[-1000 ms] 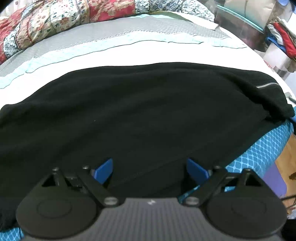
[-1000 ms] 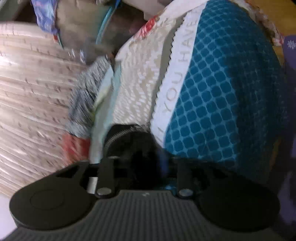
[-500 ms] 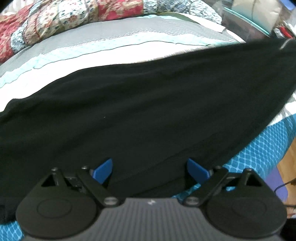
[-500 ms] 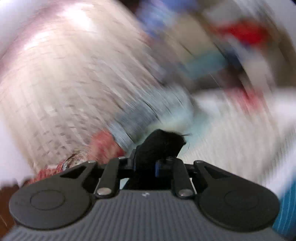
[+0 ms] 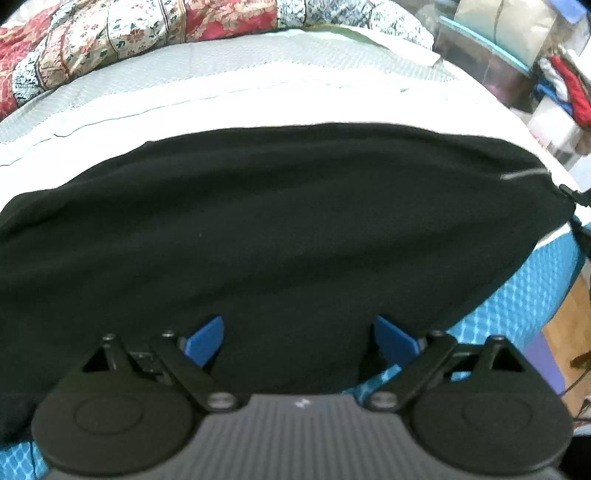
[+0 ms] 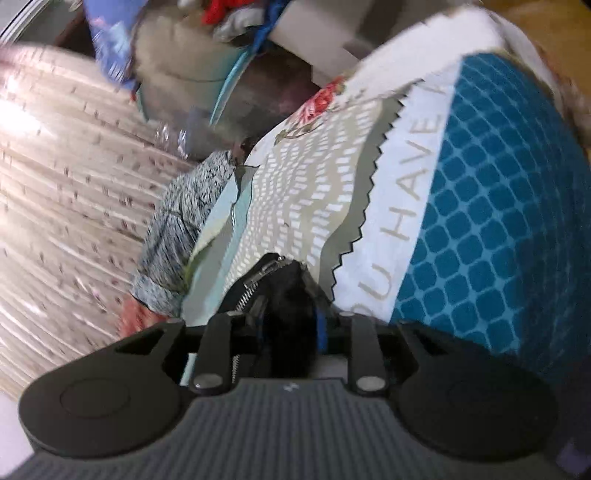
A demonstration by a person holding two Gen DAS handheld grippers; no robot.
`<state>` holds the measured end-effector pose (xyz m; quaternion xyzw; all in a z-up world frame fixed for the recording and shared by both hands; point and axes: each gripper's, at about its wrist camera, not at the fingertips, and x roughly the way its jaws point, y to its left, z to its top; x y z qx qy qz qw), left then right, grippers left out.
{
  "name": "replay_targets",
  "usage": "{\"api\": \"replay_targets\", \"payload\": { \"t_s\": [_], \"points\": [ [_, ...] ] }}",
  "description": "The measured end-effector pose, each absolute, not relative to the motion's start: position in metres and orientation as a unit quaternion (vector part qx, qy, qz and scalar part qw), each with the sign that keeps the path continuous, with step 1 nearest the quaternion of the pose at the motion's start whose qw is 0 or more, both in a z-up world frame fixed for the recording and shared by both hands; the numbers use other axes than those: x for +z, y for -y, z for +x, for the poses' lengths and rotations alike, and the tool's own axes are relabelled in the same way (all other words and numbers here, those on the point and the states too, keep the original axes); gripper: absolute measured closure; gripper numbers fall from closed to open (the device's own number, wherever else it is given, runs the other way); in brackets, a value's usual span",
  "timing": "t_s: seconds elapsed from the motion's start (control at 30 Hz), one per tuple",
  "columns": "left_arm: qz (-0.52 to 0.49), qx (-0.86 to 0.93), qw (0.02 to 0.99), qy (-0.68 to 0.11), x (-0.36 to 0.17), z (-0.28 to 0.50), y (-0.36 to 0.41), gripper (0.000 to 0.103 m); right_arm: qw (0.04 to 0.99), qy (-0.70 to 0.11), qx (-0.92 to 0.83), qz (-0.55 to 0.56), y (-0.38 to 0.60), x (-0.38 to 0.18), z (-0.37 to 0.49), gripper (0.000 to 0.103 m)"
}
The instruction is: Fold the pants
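Note:
The black pants [image 5: 277, 236] lie spread across the bed, filling the middle of the left wrist view, with a silver zipper [image 5: 524, 173] near their right end. My left gripper [image 5: 299, 334] is open, its blue pads [image 5: 205, 339] standing wide apart over the pants' near edge. My right gripper [image 6: 290, 328] is shut on a bunch of the black pants [image 6: 284, 291] at the zippered end, with the zipper [image 6: 255, 284] showing just above the fingers.
The bed has a white and grey sheet [image 5: 258, 96] and a teal patterned cover [image 5: 517, 310] at its right edge. A floral quilt [image 5: 110, 33] lies at the back. Storage bins and clothes [image 5: 517, 62] stand beyond the bed's right side.
The right gripper swung the zippered end of the pants up and back down. The pants' right end rose half a second ago and now lies lower again. The left gripper stayed put.

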<state>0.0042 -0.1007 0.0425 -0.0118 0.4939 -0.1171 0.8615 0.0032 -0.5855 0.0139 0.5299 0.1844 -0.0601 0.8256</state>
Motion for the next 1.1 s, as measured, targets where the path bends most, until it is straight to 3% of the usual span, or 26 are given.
{"api": "replay_targets", "payload": {
  "t_s": [0.1,0.2,0.27,0.33,0.37,0.4,0.53,0.67,0.87,0.93,1.03,1.1],
  "points": [
    [-0.025,-0.125,0.867,-0.482,0.047,0.015,0.104,0.011,0.838,-0.189,-0.052,0.51,0.571,0.027,0.011,0.04],
    [-0.037,-0.126,0.867,-0.48,0.044,0.031,0.108,0.015,0.86,-0.21,-0.071,0.461,0.546,0.025,0.023,0.036],
    [-0.044,-0.114,0.852,-0.508,0.029,0.044,0.111,0.025,0.877,-0.227,-0.089,0.413,0.53,0.022,0.03,0.036],
    [-0.021,-0.104,0.85,-0.516,0.016,0.048,0.116,0.023,0.898,-0.253,-0.112,0.343,0.513,0.027,0.04,0.056],
    [0.009,-0.102,0.858,-0.504,0.016,0.045,0.124,0.022,0.907,-0.269,-0.126,0.298,0.505,0.029,0.046,0.076],
    [0.03,-0.099,0.859,-0.502,0.017,0.043,0.13,0.022,0.914,-0.271,-0.135,0.269,0.501,0.03,0.046,0.083],
    [-0.001,-0.101,0.854,-0.511,0.027,0.038,0.121,0.027,0.944,-0.208,-0.115,0.229,0.485,0.06,0.026,0.086],
    [-0.078,-0.106,0.852,-0.507,0.043,0.029,0.089,0.025,0.973,-0.17,-0.028,0.151,0.435,0.099,0.012,0.086],
    [-0.122,-0.092,0.862,-0.483,0.054,0.004,0.042,0.024,0.97,-0.199,0.14,-0.024,0.314,0.085,-0.008,0.086],
    [-0.124,-0.089,0.861,-0.485,0.051,-0.004,0.035,0.024,0.951,-0.231,0.197,-0.056,0.276,0.063,-0.011,0.085],
    [-0.127,-0.084,0.857,-0.492,0.047,-0.013,0.03,0.023,0.904,-0.296,0.277,-0.133,0.225,0.026,-0.019,0.068],
    [-0.13,-0.085,0.857,-0.491,0.045,-0.018,0.025,0.021,0.904,-0.281,0.272,-0.173,0.215,0.021,-0.035,0.054]
  ]
}}
